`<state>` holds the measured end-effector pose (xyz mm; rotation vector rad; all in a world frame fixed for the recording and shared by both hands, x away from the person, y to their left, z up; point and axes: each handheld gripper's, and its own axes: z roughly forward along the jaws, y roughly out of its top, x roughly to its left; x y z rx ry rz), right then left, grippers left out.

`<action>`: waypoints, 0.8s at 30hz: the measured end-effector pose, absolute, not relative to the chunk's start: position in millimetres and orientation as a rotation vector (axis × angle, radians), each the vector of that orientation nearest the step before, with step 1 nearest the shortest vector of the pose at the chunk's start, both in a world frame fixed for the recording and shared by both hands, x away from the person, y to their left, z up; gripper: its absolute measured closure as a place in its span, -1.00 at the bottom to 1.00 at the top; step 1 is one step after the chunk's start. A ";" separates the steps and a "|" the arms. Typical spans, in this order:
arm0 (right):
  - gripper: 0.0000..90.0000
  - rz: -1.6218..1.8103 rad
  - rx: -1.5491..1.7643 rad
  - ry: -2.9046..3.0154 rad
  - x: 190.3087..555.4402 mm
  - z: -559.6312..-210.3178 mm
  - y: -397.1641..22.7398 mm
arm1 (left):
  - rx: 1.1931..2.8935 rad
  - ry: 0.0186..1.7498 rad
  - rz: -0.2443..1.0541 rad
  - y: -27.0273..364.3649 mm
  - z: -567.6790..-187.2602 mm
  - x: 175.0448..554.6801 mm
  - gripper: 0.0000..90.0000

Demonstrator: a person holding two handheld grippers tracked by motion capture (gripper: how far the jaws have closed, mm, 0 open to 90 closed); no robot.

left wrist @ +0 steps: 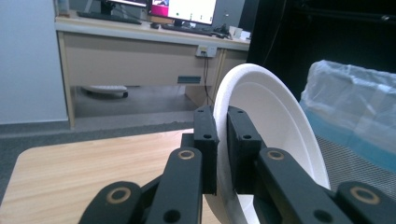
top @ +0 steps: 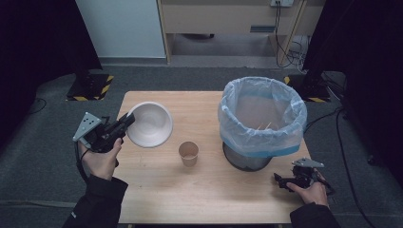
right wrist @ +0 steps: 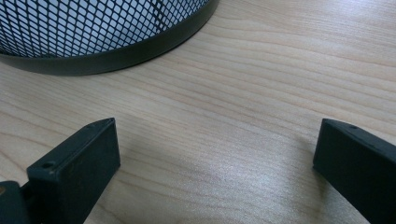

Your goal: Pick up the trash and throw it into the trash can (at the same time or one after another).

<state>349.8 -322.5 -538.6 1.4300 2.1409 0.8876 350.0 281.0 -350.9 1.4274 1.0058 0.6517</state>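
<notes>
Item: round white foam bowl (top: 149, 124), pinched by its rim in the left gripper (top: 127, 121), lifted at nine o'clock of the bench (top: 199, 190). Risk: thin-rim hold may slip or crack; swing toward bag-lined black mesh bin (top: 261, 114) could topple small brown paper cup (top: 188, 153). Right gripper (top: 280, 179): fingers wide, empty, five o'clock.

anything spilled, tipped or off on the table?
Nothing spilled or damaged. The white bowl is tilted on edge, but only because the left gripper clamps its rim. Paper cup and lined bin stand upright.
</notes>
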 end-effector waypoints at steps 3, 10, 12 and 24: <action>-0.98 0.888 1.430 2.141 349.8 -538.5 -322.5 | 1.427 0.974 0.653 273.5 -344.8 348.3 0.85; -0.98 0.888 1.430 2.141 349.8 -538.5 -322.5 | 1.422 0.932 0.650 262.8 -334.6 349.0 0.85; -0.98 0.887 1.430 2.141 349.8 -538.5 -322.5 | 1.409 0.923 0.649 260.4 -330.8 350.0 0.85; -0.98 0.888 1.429 2.142 349.7 -538.5 -322.4 | 1.374 0.875 0.650 240.4 -310.3 358.8 0.85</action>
